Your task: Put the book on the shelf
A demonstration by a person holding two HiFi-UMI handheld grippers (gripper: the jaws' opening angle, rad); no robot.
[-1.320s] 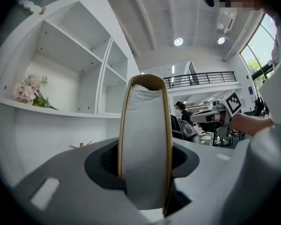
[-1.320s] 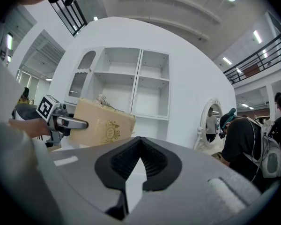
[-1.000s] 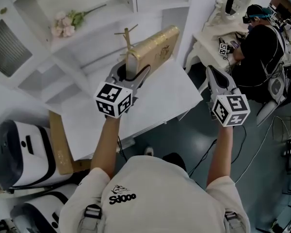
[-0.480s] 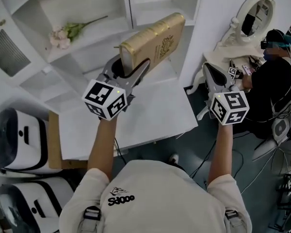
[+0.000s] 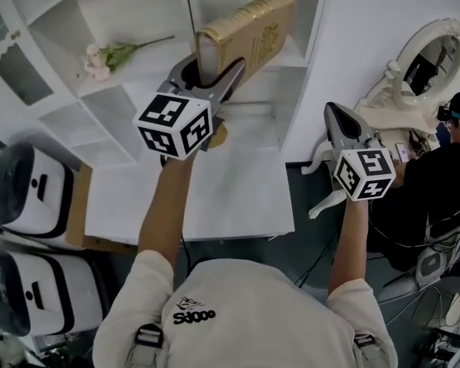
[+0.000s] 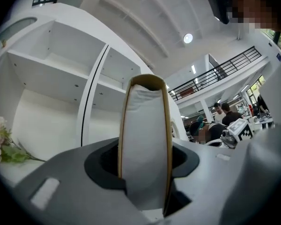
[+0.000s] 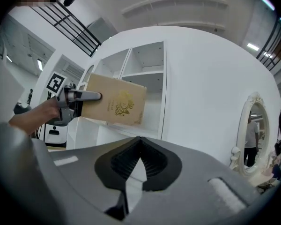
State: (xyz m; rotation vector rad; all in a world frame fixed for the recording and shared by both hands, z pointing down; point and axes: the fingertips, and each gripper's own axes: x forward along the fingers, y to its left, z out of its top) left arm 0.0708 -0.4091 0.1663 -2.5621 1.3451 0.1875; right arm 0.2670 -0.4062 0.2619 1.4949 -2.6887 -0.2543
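A thick gold-covered book [image 5: 251, 31] is clamped at its lower end in my left gripper [image 5: 212, 73], which holds it raised and tilted in front of the white shelf unit [image 5: 307, 14]. In the left gripper view the book's white page edge [image 6: 145, 144] fills the gap between the jaws of that gripper [image 6: 145, 175]. The right gripper view shows the book's cover [image 7: 117, 102] before an open shelf compartment [image 7: 152, 86]. My right gripper [image 5: 339, 121] hangs to the right, apart from the book, shut with nothing in it [image 7: 131, 172].
A pink flower sprig [image 5: 100, 58] lies in a shelf compartment on the left. Below the shelf stands a white table [image 5: 215, 198]. White machines [image 5: 27, 198] sit at the left. A vanity mirror [image 5: 433, 56] and a seated person [image 5: 452, 175] are on the right.
The left gripper has carried the book up and forward, closer to the upper shelf compartments. The right gripper stays at about the same place in the head view.
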